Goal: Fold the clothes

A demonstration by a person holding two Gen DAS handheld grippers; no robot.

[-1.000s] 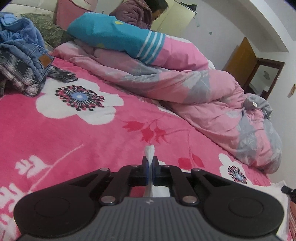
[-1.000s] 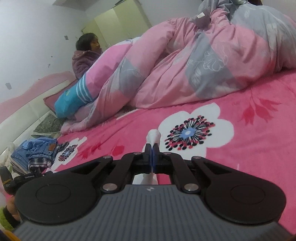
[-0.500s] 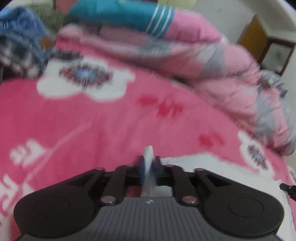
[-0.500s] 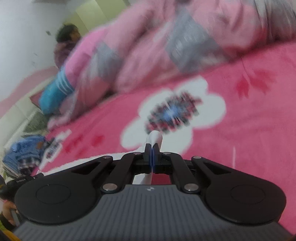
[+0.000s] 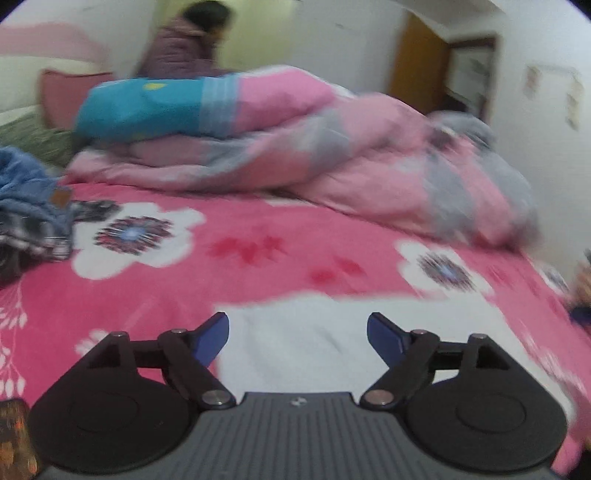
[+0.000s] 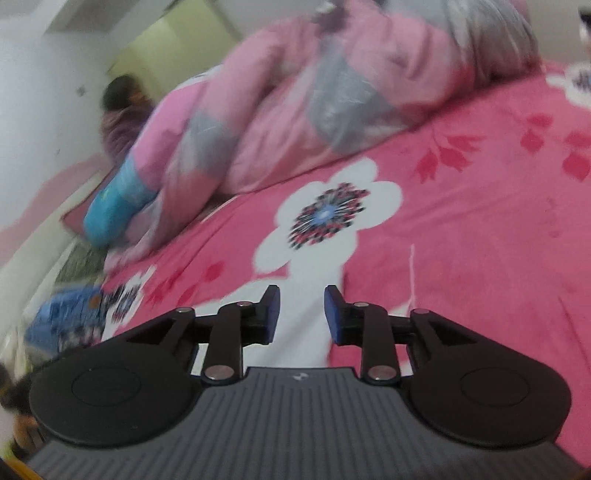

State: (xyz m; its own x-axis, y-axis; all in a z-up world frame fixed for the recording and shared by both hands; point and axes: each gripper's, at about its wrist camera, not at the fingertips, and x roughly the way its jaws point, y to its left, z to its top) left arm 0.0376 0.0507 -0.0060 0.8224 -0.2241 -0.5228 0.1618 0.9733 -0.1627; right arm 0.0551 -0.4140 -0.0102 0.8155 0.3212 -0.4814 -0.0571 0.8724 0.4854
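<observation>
Your left hand-held gripper [image 5: 297, 332] and right hand-held gripper [image 6: 302, 314] were both opening, pinching nothing; the white garment [image 5: 332, 339] lay flat on the bed [image 5: 258, 258] beneath them (one fold apparently laid). The heap of clothes [image 5: 26, 206] remained unfolded.

Bed w/ a hot-pink floral cover [image 5: 258, 236] fills most of the room; a pink-and-grey duvet [image 5: 369, 162] is bunched along its far side w/ a teal-and-pink roll [image 5: 166, 107] lying on top. White walls [image 5: 351, 33] all round, a yellow-green wardrobe [image 6: 166, 48] at the head end, a brown wooden door [image 5: 417, 70] in the corner and small papers stuck on the wall beside it. A person in a purple jacket [image 5: 177, 51] sits beyond the bedding; light is soft, indoor, blurry.
</observation>
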